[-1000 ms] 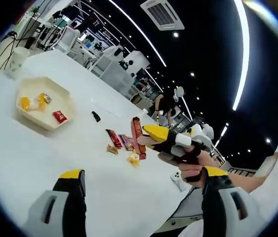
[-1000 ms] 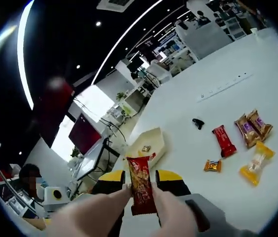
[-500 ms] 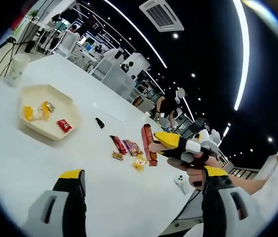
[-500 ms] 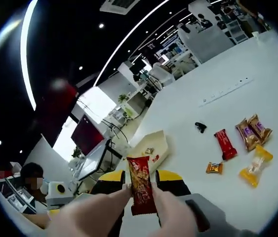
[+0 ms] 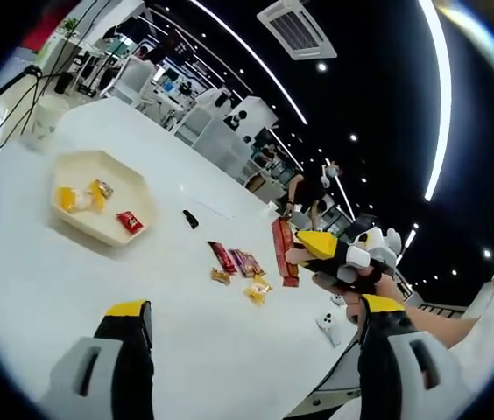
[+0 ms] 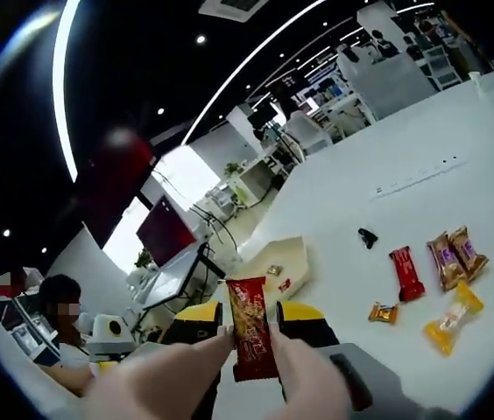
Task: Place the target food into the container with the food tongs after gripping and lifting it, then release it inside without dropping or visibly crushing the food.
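Two claws, right claw clamped on red snack bar, left claw wide apart, empty.

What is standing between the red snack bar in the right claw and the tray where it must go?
Nothing visible stands in the way. The right claw holds the red snack bar above the white table. The tray is open on top, and the other snacks lie flat on the table beside the path.
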Motion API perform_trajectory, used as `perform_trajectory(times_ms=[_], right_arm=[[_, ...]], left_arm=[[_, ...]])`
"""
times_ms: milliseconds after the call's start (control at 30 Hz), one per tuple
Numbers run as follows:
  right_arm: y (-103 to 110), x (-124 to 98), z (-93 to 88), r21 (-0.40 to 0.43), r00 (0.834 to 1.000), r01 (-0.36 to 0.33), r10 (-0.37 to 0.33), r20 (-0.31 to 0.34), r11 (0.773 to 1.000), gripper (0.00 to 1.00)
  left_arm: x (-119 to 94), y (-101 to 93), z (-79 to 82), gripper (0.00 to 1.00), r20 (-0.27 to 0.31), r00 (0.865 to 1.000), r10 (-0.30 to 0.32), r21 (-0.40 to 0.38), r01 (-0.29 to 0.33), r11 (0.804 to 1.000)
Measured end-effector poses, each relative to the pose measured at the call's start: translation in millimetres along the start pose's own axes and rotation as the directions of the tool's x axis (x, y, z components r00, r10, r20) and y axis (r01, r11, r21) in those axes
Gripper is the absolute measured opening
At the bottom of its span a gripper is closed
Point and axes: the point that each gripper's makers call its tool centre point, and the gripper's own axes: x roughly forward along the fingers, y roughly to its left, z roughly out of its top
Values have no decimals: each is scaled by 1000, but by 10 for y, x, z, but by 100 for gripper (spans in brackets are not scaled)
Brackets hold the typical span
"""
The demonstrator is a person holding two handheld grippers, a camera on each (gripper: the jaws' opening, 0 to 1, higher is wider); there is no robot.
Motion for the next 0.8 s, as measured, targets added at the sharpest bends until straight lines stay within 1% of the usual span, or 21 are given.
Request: perform_trajectory(times_ms=[67, 133, 167, 200, 267, 300, 400, 467, 533, 633, 800], right_arm=[[83, -2, 51, -8, 999, -30, 30, 14, 1000, 23], [123, 8, 80, -26, 999, -31, 31, 10, 999, 23], [130, 9, 84, -29, 999, -33, 33, 9, 999, 23], [148, 11, 107, -36, 999, -36, 36, 10, 999, 23], [158, 10, 131, -41, 999, -41, 41, 12, 998, 23], [164, 9, 143, -46, 999, -42, 42, 12, 998, 23], [192, 7, 186, -59, 999, -48, 49, 11, 997, 23], [212, 8, 213, -67, 999, -51, 52, 12, 996, 23], [249, 11, 252, -72, 998, -59, 60, 16, 996, 23], [325, 14, 322, -90, 997, -73, 76, 21, 993, 23], [409, 24, 413, -115, 996, -86, 90, 26, 990, 23]], left_arm=[[-7, 1, 16, 99, 2, 1000, 1, 3, -1, 1000], [-10, 3, 38, 99, 6, 1000, 0, 7, 0, 1000], [-11, -3, 47, 99, -1, 1000, -10, 16, 10, 1000], [-16, 10, 55, 99, -9, 1000, -10, 28, 10, 1000], [-39, 94, 90, 99, -22, 1000, 19, 93, -17, 996], [-51, 96, 121, 99, -24, 1000, 20, 107, -17, 994], [-84, 126, 227, 99, 2, 1000, 19, 92, -19, 996], [-98, 129, 259, 99, 8, 1000, 19, 94, -20, 995], [-103, 137, 269, 99, 11, 1000, 22, 98, -23, 995], [-106, 150, 265, 99, 17, 1000, 24, 83, -25, 996], [-126, 128, 255, 99, 30, 999, 30, 75, -33, 997]])
